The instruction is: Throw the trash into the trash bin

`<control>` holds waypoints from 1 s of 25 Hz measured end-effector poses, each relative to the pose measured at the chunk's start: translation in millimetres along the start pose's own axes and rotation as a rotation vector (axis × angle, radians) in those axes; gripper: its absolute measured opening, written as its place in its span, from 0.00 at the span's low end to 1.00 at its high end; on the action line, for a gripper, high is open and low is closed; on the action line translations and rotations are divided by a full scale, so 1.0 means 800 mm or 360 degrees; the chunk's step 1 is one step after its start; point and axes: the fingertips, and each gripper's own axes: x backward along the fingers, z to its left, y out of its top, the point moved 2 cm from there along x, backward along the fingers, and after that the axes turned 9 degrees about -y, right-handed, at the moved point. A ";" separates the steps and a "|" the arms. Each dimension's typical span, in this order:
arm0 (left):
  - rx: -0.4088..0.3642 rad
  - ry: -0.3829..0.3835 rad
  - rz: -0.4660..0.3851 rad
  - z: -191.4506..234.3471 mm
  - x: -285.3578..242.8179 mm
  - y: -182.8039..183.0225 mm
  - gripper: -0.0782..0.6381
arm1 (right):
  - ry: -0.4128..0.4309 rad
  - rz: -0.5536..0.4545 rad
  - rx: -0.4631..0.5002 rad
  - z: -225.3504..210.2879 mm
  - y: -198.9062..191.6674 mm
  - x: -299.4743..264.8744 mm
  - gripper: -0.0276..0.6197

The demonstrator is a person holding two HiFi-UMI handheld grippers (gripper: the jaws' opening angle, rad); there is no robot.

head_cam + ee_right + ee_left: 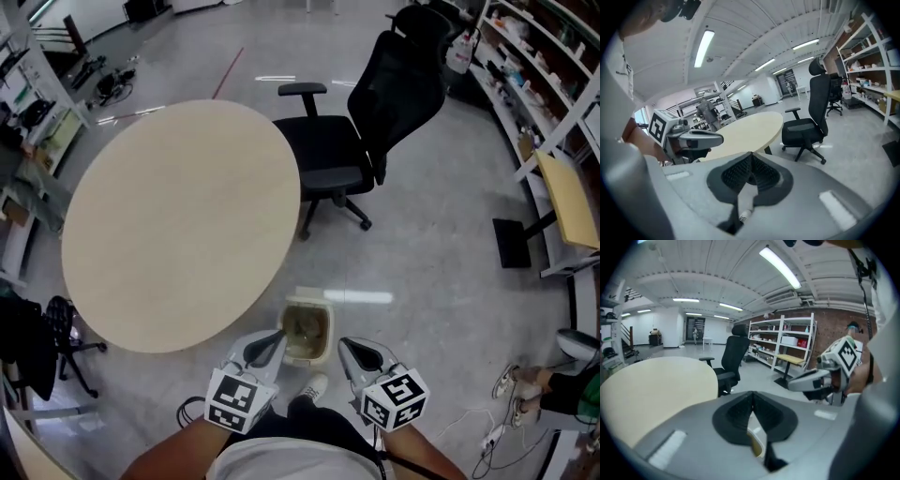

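Well, left gripper and right gripper jaws both pressed together, holding nothing | trash bin on the floor straight below, between them | neither nearer

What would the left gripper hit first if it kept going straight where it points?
Most likely bare floor, between the round table and the black office chair. The trash bin lies below the left gripper, not ahead. Depth is hard to judge.

Left hand-held gripper, right hand-held gripper closed
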 end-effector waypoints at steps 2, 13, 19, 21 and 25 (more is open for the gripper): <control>0.0011 0.0023 -0.0029 -0.015 0.012 0.010 0.12 | 0.0021 -0.0004 0.0034 0.011 0.003 0.022 0.05; -0.0092 0.0011 -0.0143 -0.048 0.069 0.074 0.12 | 0.0000 -0.0218 0.0016 0.043 0.057 0.089 0.05; -0.0047 0.0009 -0.0276 -0.037 0.114 0.086 0.12 | -0.0084 -0.0266 0.0010 0.066 0.055 0.105 0.05; -0.0054 -0.0015 -0.0314 -0.038 0.128 0.089 0.12 | -0.0116 -0.0290 0.0027 0.080 0.059 0.115 0.05; -0.0068 -0.0051 -0.0387 -0.036 0.161 0.089 0.12 | -0.0170 -0.0330 0.0030 0.114 0.060 0.133 0.05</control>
